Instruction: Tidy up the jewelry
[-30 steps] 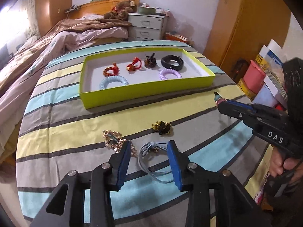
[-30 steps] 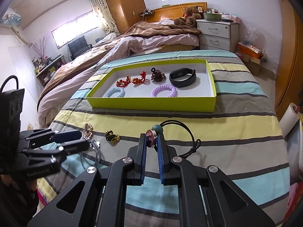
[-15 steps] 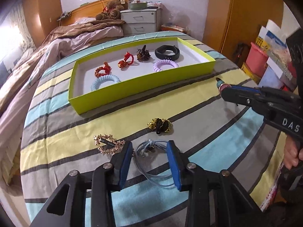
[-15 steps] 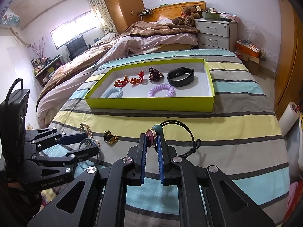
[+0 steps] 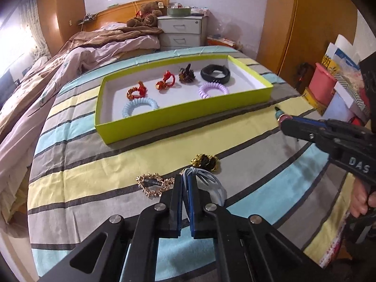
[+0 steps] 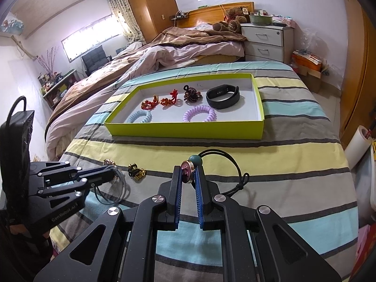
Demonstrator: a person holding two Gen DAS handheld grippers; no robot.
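Left to right: our left claw (image 5: 185,183) has just been closing and is now clamped on the grey-blue hair tie (image 5: 206,183), gold brooch (image 5: 152,184) at its 9 o'clock. We should lift straight up so the loops don't snag it. Our right claw (image 6: 188,176) is pinched on the black cord bracelet (image 6: 225,162). The yellow-green tray (image 5: 178,117) sits at 12 o'clock.
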